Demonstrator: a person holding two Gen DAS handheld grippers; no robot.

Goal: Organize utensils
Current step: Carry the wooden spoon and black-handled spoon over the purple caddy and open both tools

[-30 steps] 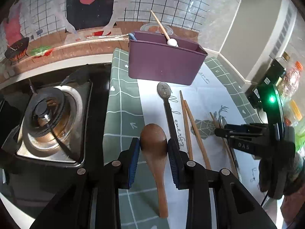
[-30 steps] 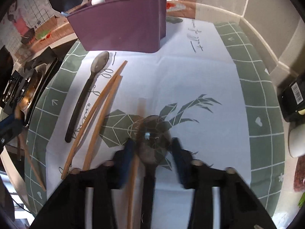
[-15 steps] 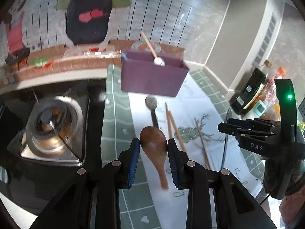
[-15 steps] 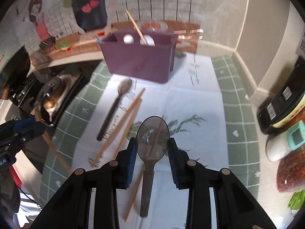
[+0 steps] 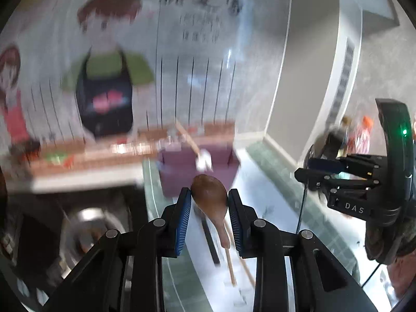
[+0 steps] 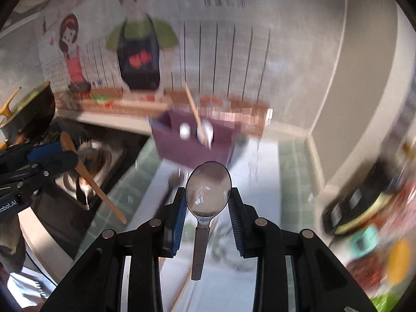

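Left wrist view: the left hand-held gripper clamps a wooden spoon by its bowl, light and stiff, handle dangling. The right hand-held gripper pinches a metal spoon likewise; slick, so it may pivot. Both hang short of the purple caddy.

Grid-tiled wall with cartoon cook decals; grey corner pillar; gas stove at left

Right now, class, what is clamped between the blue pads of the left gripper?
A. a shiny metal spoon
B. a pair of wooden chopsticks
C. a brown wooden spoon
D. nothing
C: the left gripper pinches the brown wooden spoon by its bowl, handle hanging below.
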